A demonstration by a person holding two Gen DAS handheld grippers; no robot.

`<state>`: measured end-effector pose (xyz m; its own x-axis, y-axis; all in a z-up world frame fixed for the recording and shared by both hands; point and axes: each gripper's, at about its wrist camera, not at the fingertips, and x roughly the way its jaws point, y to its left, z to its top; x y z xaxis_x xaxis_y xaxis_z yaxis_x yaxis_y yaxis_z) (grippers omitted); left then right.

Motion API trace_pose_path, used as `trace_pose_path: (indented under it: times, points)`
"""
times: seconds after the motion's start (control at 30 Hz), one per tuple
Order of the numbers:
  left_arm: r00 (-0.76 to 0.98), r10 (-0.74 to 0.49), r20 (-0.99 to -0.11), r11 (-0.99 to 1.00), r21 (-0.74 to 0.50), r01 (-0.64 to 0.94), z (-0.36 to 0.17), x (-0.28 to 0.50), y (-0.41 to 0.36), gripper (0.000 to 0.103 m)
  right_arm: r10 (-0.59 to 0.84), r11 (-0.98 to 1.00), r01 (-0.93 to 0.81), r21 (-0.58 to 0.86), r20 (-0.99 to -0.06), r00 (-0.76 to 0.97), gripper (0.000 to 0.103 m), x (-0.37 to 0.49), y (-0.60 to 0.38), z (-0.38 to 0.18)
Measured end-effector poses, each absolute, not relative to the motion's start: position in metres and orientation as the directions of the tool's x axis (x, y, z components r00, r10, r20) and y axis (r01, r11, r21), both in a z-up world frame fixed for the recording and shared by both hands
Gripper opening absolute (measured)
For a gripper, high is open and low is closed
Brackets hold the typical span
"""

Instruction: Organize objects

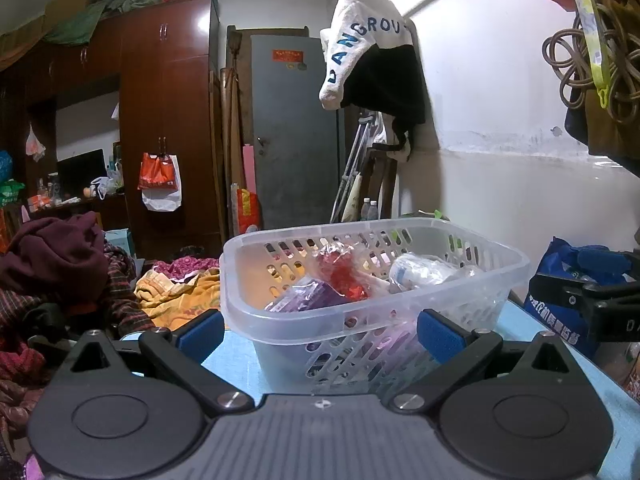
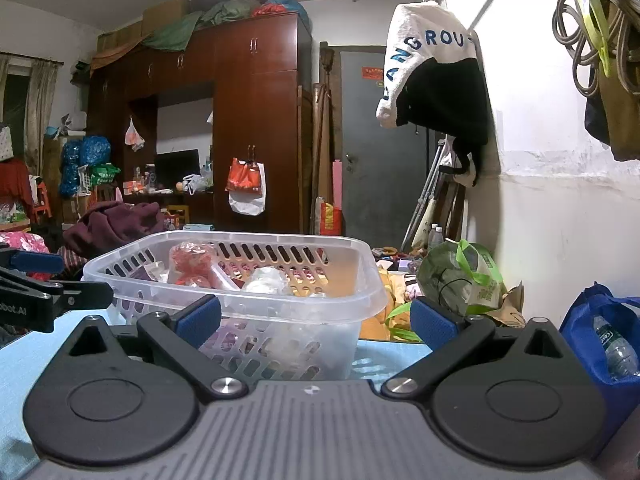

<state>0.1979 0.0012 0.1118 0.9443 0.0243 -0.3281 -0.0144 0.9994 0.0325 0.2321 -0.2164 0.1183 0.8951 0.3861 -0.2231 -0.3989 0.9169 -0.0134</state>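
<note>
A clear plastic basket (image 1: 516, 276) with slotted walls stands on a light blue table (image 1: 236, 360). In it lie a red wrapped packet (image 1: 340, 270), a purple packet (image 1: 304, 300) and a white wrapped bundle (image 1: 420, 270). My left gripper (image 1: 320, 336) is open and empty, close in front of the basket, its blue pads either side of the near wall. In the right wrist view the basket (image 2: 360, 304) stands just ahead and left. My right gripper (image 2: 316, 320) is open and empty. The left gripper shows at that view's left edge (image 2: 40, 292).
A blue bag (image 2: 600, 344) with a water bottle stands at the table's right. A green and white bag (image 2: 460, 276) lies behind the table. Heaped clothes (image 1: 60, 272) and a yellow cloth (image 1: 176, 292) lie to the left. A wardrobe (image 1: 168, 120) and grey door (image 1: 296, 132) stand behind.
</note>
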Motion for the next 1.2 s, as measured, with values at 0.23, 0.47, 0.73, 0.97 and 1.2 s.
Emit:
trace_pose_path:
  times: [0.23, 0.47, 0.73, 0.97, 1.2]
  points:
    - [0.944, 0.023, -0.328, 1.0, 0.028, -0.015, 0.1115, 0.1992, 0.0004, 0.103, 0.388, 0.916, -0.401, -0.016, -0.221, 0.895, 0.103, 0.2315, -0.2181, 0.1185]
    - [0.944, 0.025, -0.33, 1.0, 0.024, -0.018, 0.111, 0.2002, 0.001, 0.103, 0.388, 0.915, -0.403, -0.024, -0.221, 0.895, 0.103, 0.2299, -0.2184, 0.1188]
    - [0.944, 0.025, -0.33, 1.0, 0.025, -0.017, 0.1105, 0.201, -0.0005, 0.103, 0.388, 0.914, -0.404, -0.031, -0.221, 0.895, 0.103, 0.2295, -0.2187, 0.1182]
    - [0.943, 0.023, -0.331, 1.0, 0.024, -0.016, 0.1101, 0.201, -0.0013, 0.103, 0.388, 0.914, -0.404, -0.032, -0.222, 0.895, 0.103, 0.2296, -0.2188, 0.1181]
    - [0.943, 0.023, -0.333, 1.0, 0.022, -0.017, 0.109, 0.2015, -0.0027, 0.103, 0.387, 0.914, -0.404, -0.03, -0.225, 0.894, 0.103, 0.23, -0.2194, 0.1172]
